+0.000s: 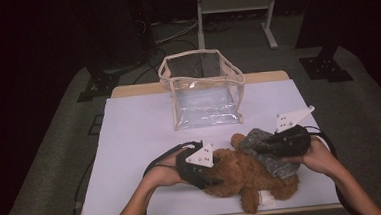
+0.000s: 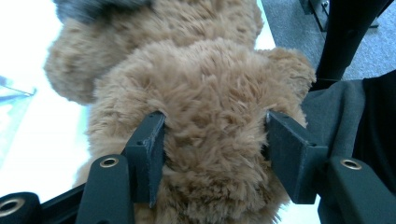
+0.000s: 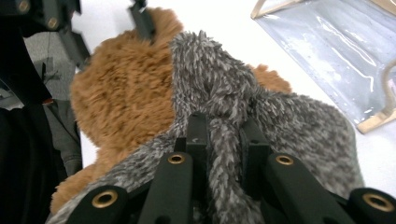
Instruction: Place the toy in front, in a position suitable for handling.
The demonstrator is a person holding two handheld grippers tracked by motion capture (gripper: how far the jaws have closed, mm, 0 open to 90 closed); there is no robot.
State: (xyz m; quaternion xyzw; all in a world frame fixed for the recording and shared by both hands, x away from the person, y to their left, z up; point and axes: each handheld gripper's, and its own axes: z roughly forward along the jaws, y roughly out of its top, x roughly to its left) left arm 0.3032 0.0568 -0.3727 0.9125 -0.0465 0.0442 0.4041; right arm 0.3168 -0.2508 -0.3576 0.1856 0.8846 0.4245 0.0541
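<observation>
Clear pouch (image 1: 205, 94) standing open, teddy bear (image 1: 243, 177) on table (image 1: 130, 136) beside it.

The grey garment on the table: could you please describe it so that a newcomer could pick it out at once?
Start at the white table, in front of the clear bag. A brown teddy bear lies near the front edge, and the grey garment is draped over its right end, pinched by the right gripper. It is the one shaggy grey thing; the bear is brown.
</observation>
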